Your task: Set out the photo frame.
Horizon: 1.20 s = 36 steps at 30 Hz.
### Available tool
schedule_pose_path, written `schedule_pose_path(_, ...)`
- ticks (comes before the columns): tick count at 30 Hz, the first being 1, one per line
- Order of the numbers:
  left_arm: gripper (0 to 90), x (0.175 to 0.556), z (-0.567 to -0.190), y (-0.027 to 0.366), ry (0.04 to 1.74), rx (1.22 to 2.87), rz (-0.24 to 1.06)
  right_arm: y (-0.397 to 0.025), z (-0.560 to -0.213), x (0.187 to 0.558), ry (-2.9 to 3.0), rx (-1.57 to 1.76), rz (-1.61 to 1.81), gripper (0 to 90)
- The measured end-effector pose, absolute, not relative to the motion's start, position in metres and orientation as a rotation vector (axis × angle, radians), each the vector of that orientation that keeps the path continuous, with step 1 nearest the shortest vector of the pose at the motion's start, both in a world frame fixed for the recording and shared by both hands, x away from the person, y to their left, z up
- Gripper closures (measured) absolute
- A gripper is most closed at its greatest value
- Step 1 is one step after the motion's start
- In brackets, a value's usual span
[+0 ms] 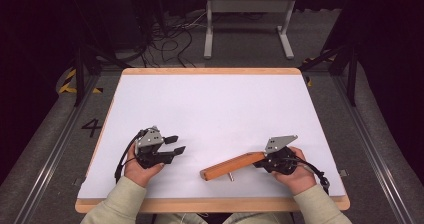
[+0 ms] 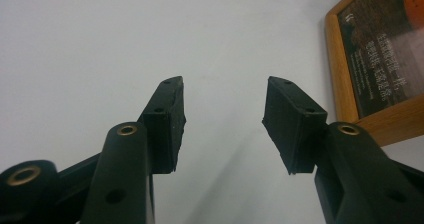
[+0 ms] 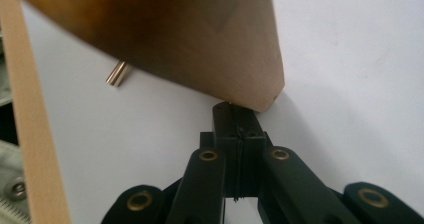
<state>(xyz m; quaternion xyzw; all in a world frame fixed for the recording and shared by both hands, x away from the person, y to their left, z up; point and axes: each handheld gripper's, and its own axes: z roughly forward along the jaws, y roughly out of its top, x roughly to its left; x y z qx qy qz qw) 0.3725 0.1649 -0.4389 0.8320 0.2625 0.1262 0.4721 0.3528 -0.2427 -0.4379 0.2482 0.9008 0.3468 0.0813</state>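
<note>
Wooden block lies low and centre-right on the white surface, close to its near edge, a small metal pin beside it. Right tool, jaws pressed together, touches the block's end; left tool gapes empty at lower left, open white beyond.

The wooden block lay on the table, near its front edge. The left gripper sat left of the block, the right gripper touching its right end.
</note>
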Motion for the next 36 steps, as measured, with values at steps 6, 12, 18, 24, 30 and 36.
schedule_pose_path(6, 51.1, 0.370, -0.440, 0.169, 0.662, 2.035, 0.319, -0.239, -0.437, 0.364, 2.657, 0.799, 1.088, 90.0)
schedule_pose_path(12, 51.1, 0.368, -0.440, 0.174, 0.678, 2.028, 0.325, -0.232, -0.436, 0.375, 2.643, 0.821, 1.088, 90.0)
schedule_pose_path(18, 51.0, 0.367, -0.441, 0.177, 0.692, 2.024, 0.332, -0.221, -0.433, 0.391, 2.637, 0.832, 1.086, 90.0)
schedule_pose_path(24, 51.0, 0.369, -0.442, 0.177, 0.695, 2.025, 0.328, -0.214, -0.432, 0.404, 2.639, 0.837, 1.084, 90.0)
schedule_pose_path(30, 50.9, 0.369, -0.442, 0.175, 0.695, 2.025, 0.325, -0.206, -0.433, 0.417, 2.641, 0.866, 1.109, 90.0)
schedule_pose_path(36, 50.9, 0.370, -0.442, 0.175, 0.686, 2.027, 0.326, -0.193, -0.432, 0.425, 2.654, 0.843, 1.105, 90.0)
